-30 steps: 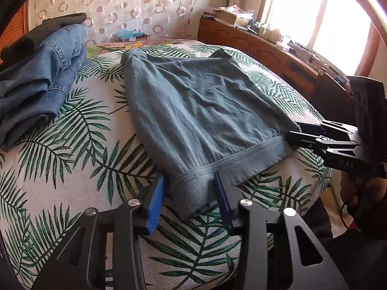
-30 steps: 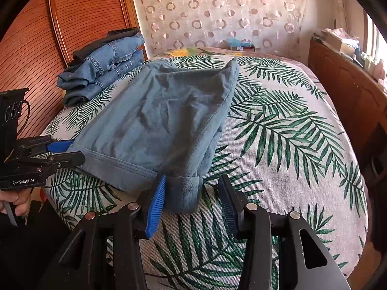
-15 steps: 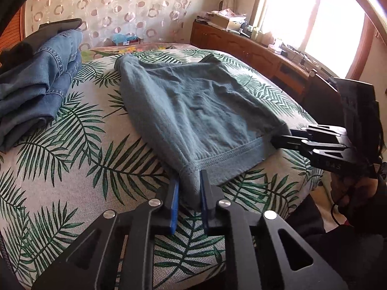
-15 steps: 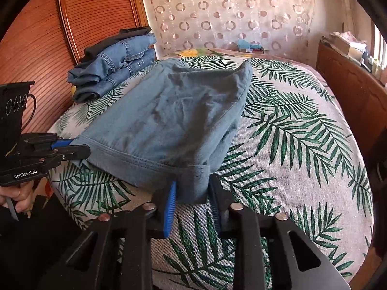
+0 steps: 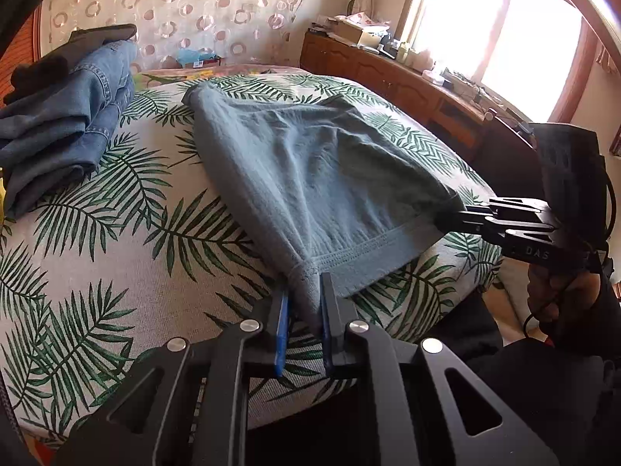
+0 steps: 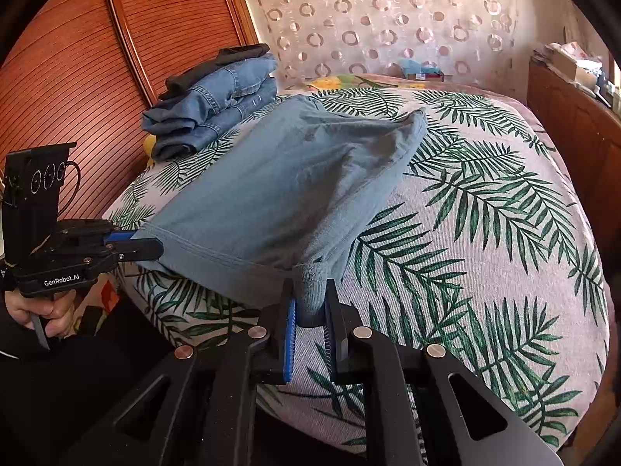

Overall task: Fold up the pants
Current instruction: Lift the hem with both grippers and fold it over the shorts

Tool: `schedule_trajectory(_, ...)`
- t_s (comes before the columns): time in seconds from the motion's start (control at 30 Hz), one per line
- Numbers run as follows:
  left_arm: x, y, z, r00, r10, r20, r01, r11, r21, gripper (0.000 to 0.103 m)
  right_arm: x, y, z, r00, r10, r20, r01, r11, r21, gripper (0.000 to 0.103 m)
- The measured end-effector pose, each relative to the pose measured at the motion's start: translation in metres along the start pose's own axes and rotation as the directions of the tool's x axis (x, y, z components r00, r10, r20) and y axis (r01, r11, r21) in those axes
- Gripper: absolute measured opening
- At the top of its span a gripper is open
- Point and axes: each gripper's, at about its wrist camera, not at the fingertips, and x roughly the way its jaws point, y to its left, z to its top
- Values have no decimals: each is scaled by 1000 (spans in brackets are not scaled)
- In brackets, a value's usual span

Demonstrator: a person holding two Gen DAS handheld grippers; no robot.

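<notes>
Leaf-printed cotton covers the bed (image 5: 116, 240), the largest thing in either view, its green fronds on a pale ground running out to the rounded near edge. A wooden cabinet (image 5: 388, 73) lines the window side, its top crowded with boxes and small items too blurred to name; what it holds inside cannot be seen. On the bed near the slatted wooden wall (image 6: 77, 58) sits a stack of folded jeans (image 6: 217, 105) with a dark garment on top. The grey-blue pants (image 5: 310, 171) lie spread across the middle of the bed, already doubled over, their stitched hem band along the near edge and the far end reaching toward the curtain (image 6: 388, 19). The cloth is soft and lightly wrinkled, pulled into shallow ridges that run from the hem corners. The left gripper (image 5: 303, 306) is clamped on one corner of the hem, the fabric pinched into a narrow tuck between its blue pads (image 5: 281, 334). The right gripper (image 6: 310, 303) is closed on the opposite hem corner, a small roll of cloth standing up between its jaws. Both corners are lifted slightly off the bedspread.
</notes>
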Motion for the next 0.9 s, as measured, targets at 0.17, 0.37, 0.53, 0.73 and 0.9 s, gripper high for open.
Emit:
schedule_trajectory(0.17,-11,-3,6,1000,-10,29,10,1000,15,15,-10,0,1,1000,6,18,-6,1000,3,12)
schedule_trajectory(0.37,-26,-3,15,996,-14,90,13,1000,11,15,-24,-1,5,997,33,64,-34,999,19,12)
schedule_trajectory(0.53,-40,-2,18,991,-20,129,19,1000,11,15,-34,-2,7,994,54,95,-56,998,19,12)
schedule_trajectory(0.73,-35,0,28,991,-16,133,14,1000,19,15,-37,-6,13,992,56,116,-60,998,27,12)
schedule_trajectory(0.9,-25,6,43,991,-4,136,1,1000,19,15,-31,-11,25,990,45,134,-50,998,37,12)
